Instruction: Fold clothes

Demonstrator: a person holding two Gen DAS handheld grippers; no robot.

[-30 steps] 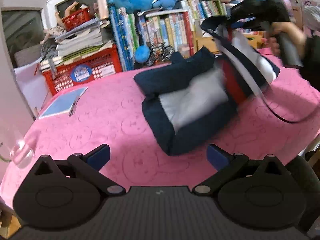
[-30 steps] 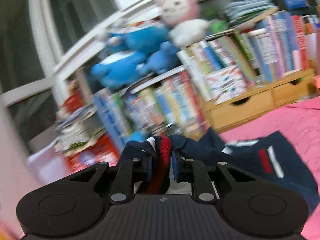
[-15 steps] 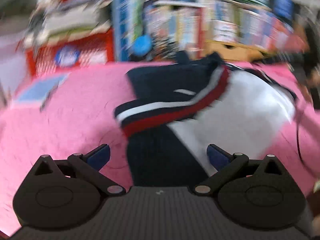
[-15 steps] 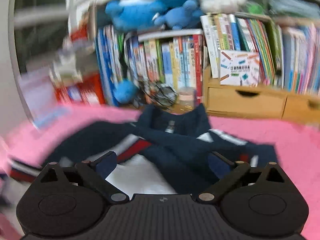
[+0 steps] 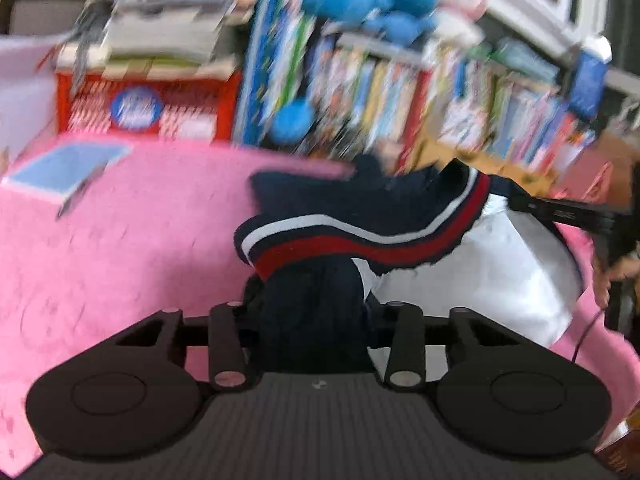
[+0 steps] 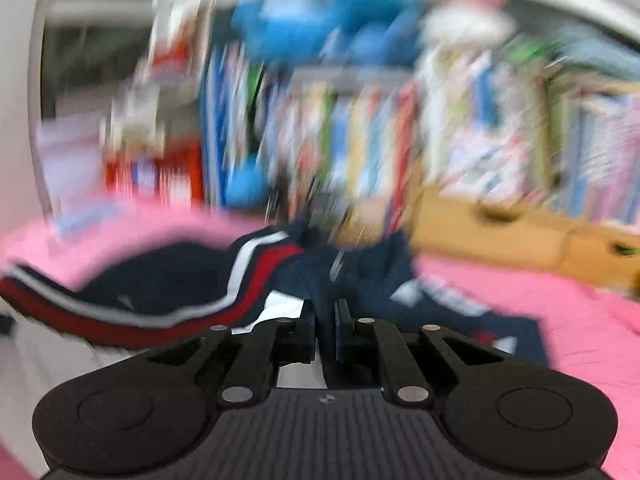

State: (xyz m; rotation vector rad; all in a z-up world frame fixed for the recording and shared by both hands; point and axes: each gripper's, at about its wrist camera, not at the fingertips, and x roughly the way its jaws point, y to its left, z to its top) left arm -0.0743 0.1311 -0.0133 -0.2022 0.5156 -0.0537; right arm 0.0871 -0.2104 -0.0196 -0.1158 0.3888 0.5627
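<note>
Left wrist view: navy jacket (image 5: 320, 204) with white and red striped knit hem lies rumpled mid pink fuzzy surface (image 5: 132, 240), white lining up. Left gripper (image 5: 316, 312) closing, dark fold between its fingers. Bare pink left of it; crammed bookshelf (image 5: 400, 96) along far edge. Right gripper (image 6: 325, 320) nearly shut, pinching navy cloth.

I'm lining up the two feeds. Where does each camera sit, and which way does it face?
Left wrist: behind the left tool, closing around the navy, white and red striped jacket; right tool and hand at right.
Right wrist: behind the shut right tool, facing the blurred bookshelf.
Shared: jacket, pink table cover, bookshelf.
</note>
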